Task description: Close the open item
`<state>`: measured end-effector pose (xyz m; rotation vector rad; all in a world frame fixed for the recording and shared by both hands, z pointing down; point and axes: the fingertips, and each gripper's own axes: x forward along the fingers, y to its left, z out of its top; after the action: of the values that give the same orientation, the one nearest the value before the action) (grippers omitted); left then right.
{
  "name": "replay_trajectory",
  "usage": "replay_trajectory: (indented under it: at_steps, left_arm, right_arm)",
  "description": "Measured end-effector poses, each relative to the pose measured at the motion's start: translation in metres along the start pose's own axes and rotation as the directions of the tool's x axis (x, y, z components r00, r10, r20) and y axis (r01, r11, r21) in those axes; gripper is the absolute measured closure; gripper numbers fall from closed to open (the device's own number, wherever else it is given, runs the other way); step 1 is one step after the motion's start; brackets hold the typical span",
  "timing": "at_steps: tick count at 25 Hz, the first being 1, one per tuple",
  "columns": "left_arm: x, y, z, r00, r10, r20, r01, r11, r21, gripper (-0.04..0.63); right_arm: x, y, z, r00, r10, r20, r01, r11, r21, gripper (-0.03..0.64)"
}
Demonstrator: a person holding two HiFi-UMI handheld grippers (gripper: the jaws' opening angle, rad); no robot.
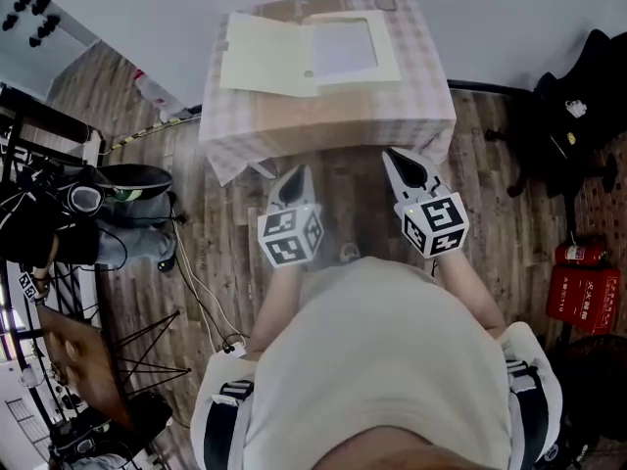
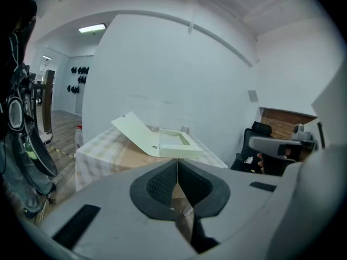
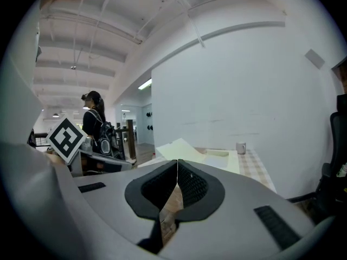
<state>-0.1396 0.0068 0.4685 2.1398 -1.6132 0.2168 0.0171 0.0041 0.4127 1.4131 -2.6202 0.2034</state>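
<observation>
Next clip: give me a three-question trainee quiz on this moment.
1. True or false: the left tool grips the lid of the cream box.
2. The box on the table is: A open; B closed; C overturned.
3. What small thing stands near the table's far edge?
Key: 1 false, it is shut, empty and short of the table; 2 A; 3 a mug.

Checked-cloth table (image 1: 431, 86), small cup (image 3: 241, 148) near its far edge, black chair (image 1: 573, 116), red fire extinguisher (image 1: 585, 255), wooden floor (image 1: 509, 233)
</observation>
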Motion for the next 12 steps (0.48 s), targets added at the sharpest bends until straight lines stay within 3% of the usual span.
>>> replay_trajectory:
  at_steps: [12]
  left_arm:
    - [0.069, 0.068, 0.032, 1.0, 0.01, -0.012, -0.011, 1.0, -0.011, 0.589]
  right_arm:
    - [0.079, -0.019, 0.005, 0.999, -0.029, -0.022, 0.029, 1.0, -0.009, 0.616]
